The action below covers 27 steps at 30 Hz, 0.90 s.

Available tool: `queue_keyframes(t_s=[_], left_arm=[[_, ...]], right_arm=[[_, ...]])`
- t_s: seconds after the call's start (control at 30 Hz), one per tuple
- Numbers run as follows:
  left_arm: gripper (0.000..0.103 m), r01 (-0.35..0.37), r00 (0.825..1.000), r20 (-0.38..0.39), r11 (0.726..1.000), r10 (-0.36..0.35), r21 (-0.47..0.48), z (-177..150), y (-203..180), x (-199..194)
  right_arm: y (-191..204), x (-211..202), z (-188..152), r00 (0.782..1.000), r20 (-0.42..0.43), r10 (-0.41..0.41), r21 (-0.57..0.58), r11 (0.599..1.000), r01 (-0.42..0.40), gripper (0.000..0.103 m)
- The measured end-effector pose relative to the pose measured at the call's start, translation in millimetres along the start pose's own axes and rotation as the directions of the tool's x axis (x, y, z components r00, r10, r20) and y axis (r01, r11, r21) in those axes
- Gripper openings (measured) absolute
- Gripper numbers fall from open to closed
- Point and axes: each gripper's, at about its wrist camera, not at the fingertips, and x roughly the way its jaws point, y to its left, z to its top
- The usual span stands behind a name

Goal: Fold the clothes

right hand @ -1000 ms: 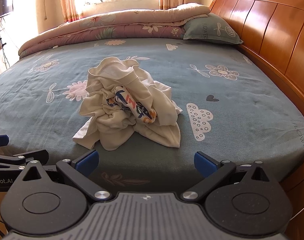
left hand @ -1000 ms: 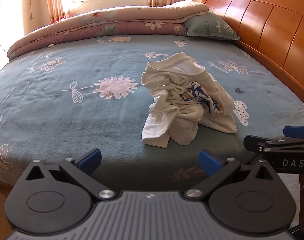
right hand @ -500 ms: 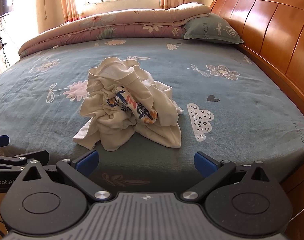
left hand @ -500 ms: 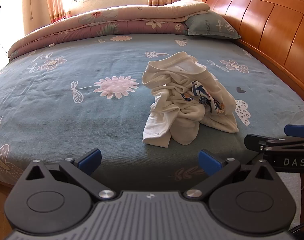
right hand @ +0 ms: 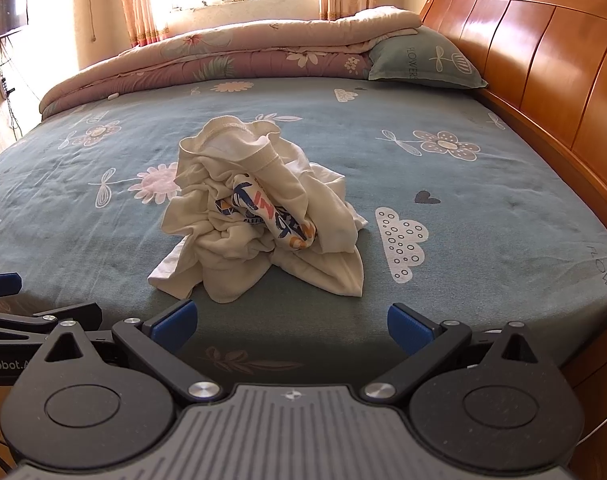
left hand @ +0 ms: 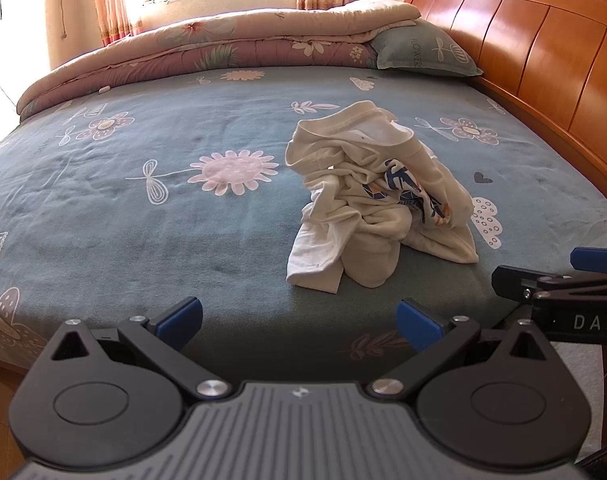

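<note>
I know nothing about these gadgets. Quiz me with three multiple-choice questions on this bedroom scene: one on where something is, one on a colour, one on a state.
1. Where is the cream shirt?
A. On the pillow
B. On the blue bedsheet
C. On the floor

2. What colour are the fingertips of the left hand-held gripper?
A. Blue
B. Red
C. Yellow

3. What state is the shirt in?
A. Neatly folded
B. Spread flat
C. Crumpled in a heap

Answers:
1 B: it sits mid-bed on the sheet.
2 A: both pads show blue.
3 C: it is bunched up, its print half hidden.
</note>
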Motion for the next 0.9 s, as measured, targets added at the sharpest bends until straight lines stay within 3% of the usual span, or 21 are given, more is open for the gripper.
queue_keyframes(t_s=[0.9], left_arm=[[0.102, -0.010, 1.000, -0.008, 0.999, 0.010, -0.045, 0, 16, 12]], right_arm=[[-3, 15, 0, 1.000, -0.027, -0.002, 0.009, 1.000, 0.002, 0.103]])
